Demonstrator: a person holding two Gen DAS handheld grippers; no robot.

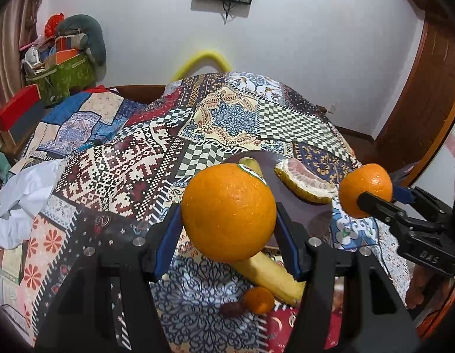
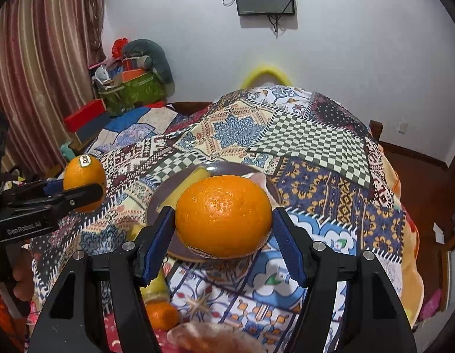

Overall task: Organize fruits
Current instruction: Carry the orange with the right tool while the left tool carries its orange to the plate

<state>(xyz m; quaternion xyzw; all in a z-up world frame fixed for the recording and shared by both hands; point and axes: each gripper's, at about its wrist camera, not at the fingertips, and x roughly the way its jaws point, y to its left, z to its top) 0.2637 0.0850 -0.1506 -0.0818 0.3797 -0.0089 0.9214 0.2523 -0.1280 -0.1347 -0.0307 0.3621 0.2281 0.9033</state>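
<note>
My left gripper (image 1: pixel 228 214) is shut on a large orange with a sticker (image 1: pixel 228 211), held above the patterned cloth. To the right, my right gripper (image 1: pixel 380 195) is shut on a second orange (image 1: pixel 365 189). In the right wrist view that orange (image 2: pixel 224 216) fills the right gripper (image 2: pixel 223 217), and the left gripper (image 2: pixel 77 189) holds its stickered orange (image 2: pixel 84 182) at the left. Below lies a dark plate (image 1: pixel 303 214) (image 2: pixel 227 167) with a pomelo slice (image 1: pixel 305 181) and a banana (image 1: pixel 271 273) (image 2: pixel 186 189) that reaches over its near rim.
A small mandarin (image 1: pixel 259 299) (image 2: pixel 162 314) and a dark date-like fruit (image 1: pixel 231 309) lie on the cloth near me. White crumpled fabric (image 1: pixel 18 203) sits at the left. A red box (image 1: pixel 15 108) and a green bag of clutter (image 1: pixel 68 76) stand behind, and a wooden door (image 1: pixel 427 88) stands at the right.
</note>
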